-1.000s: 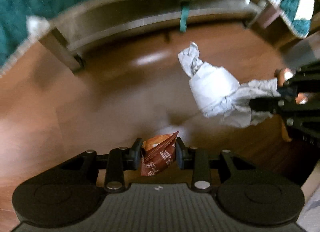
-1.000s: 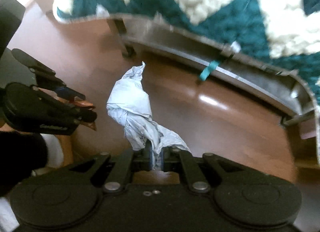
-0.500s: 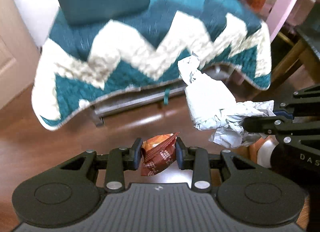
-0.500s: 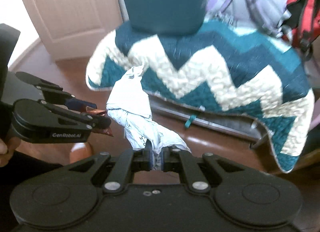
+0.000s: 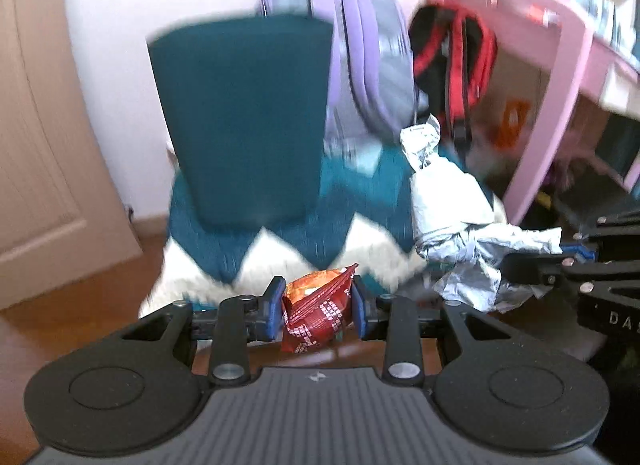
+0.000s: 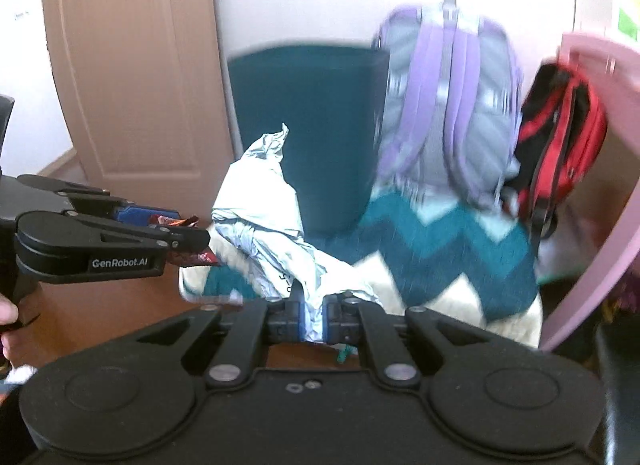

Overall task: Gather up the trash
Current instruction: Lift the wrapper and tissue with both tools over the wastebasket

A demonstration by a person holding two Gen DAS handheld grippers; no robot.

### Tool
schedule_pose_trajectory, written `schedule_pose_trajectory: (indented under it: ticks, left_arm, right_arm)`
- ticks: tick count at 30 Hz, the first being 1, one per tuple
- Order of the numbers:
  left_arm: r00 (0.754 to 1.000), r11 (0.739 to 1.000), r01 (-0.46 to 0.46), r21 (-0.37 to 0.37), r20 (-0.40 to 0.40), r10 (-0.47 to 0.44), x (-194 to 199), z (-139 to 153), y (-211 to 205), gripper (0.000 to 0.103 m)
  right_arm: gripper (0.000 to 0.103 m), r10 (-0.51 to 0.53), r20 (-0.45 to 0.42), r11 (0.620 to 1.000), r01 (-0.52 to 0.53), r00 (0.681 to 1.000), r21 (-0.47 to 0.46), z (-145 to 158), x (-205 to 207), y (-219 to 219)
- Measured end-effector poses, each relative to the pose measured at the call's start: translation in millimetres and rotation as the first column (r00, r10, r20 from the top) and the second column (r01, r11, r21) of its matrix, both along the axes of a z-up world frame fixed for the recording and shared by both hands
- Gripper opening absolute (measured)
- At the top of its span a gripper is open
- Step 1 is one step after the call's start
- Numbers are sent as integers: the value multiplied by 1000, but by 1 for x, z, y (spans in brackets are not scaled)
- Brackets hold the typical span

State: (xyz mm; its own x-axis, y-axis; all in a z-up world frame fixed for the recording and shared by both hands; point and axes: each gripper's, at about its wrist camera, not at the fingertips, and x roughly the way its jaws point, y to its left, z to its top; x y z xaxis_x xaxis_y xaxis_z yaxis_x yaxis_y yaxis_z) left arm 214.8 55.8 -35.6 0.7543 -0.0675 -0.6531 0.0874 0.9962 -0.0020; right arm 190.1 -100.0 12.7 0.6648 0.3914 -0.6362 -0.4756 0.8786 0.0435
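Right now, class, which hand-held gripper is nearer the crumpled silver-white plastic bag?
Right. The right hand-held gripper is shut on the crumpled silver-white plastic bag; the left hand-held gripper sits beside it, clamping a red snack wrapper.

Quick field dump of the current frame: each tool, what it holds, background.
left tool: shut on red snack wrapper
right tool: shut on crumpled white bag
height: both items held in the air, off the floor
behind: teal chair with zigzag blanket; purple backpack; red and black bag
right side: pink desk
left side: door
trash bin: none seen
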Motion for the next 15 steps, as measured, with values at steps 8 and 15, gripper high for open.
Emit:
schedule_pose_trajectory:
  ticks: [8, 15]
  left_arm:
    - [984, 1000, -24, -11, 177, 26, 15, 78, 2, 33]
    - [962, 998, -50, -44, 268, 60, 44, 126, 16, 33]
  right_arm:
    - [6, -29, 123, 999, 24, 992, 42, 63, 29, 10]
    - [6, -50, 197, 997, 38, 979, 65, 104, 66, 23]
